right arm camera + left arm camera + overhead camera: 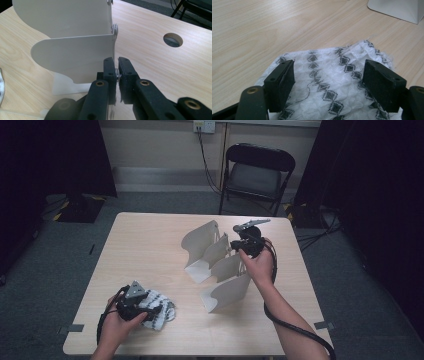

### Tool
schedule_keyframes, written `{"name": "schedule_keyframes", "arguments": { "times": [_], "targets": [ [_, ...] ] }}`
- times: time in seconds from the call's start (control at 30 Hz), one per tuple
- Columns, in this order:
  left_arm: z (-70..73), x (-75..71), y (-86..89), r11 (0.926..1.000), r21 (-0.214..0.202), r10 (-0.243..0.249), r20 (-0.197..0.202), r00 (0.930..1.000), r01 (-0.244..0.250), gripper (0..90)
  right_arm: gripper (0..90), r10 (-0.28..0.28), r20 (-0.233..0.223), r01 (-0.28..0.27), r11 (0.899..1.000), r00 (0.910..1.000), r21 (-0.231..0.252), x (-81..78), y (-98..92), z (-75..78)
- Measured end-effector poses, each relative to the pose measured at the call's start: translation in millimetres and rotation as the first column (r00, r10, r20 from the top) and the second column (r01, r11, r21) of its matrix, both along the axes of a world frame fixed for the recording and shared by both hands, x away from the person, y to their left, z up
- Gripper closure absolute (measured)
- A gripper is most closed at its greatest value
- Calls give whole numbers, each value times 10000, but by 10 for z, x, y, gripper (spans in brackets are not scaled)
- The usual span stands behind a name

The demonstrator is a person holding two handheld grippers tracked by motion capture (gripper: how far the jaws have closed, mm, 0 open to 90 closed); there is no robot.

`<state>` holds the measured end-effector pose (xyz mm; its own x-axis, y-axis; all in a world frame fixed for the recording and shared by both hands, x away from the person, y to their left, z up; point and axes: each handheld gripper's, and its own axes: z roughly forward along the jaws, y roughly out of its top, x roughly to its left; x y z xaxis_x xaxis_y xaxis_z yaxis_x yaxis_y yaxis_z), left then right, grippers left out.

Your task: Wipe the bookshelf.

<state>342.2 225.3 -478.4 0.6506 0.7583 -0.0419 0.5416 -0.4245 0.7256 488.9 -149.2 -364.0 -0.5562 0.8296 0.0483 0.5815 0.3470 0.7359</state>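
A white cloth with a black diamond pattern (159, 307) (329, 82) lies crumpled near the table's front left. My left gripper (145, 309) (328, 83) is open over it, one jaw on each side of the fabric. A white metal rack of curved divider panels (215, 265) (75, 50) stands in the middle of the table. My right gripper (239, 246) (117, 68) is shut on the rack's back edge, its jaws pinching the thin metal at a bolt (117, 72).
The pale wooden table (145, 245) has a round cable hole (173, 39) beyond the rack. A black folding chair (255, 172) stands behind the table's far edge. Dark curtains hang on both sides, and cables run across the floor.
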Motion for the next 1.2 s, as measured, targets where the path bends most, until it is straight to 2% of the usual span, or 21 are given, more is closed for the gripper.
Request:
{"name": "schedule_keyframes", "arguments": {
  "times": [0.17,0.3,0.5,0.6,0.7,0.77,0.8,0.97,1.1,1.2],
  "targets": [
    [2,1,-18,10000,-15,-12,-40,10000,12,256,836,93,-18,-93,9999,10000,-64,-3,-13,-22],
    [13,4,-20,10000,38,-86,19,10000,86,256,680,-167,65,167,9998,9998,64,-19,-68,-16],
    [22,6,-25,10000,37,-39,-27,10000,39,256,568,-46,198,42,9997,9998,231,-110,-187,80],
    [34,6,-35,9999,106,-95,-12,10000,95,257,536,-96,301,86,9994,9995,343,-180,-282,116],
    [41,-3,-66,10000,21,-27,23,10000,27,258,465,-174,355,159,9991,9992,397,-246,-392,143],
    [59,-3,-68,9998,172,-125,63,9999,123,259,445,-238,367,222,9988,9990,433,-290,-472,144],
    [63,-9,-83,10000,7,-67,45,10000,67,259,429,-264,349,250,9988,9990,417,-315,-507,138],
    [101,-12,-86,10000,-38,-30,131,9999,30,260,350,-365,414,354,9990,9985,269,-435,-674,49],
    [116,-33,-73,10000,-5,54,54,10000,-54,261,315,-333,332,318,9985,9989,447,-534,-801,-74],
    [126,-49,-66,9999,1,103,71,9999,-103,261,288,-309,330,302,9993,9990,218,-628,-850,-212]
  ]
}}
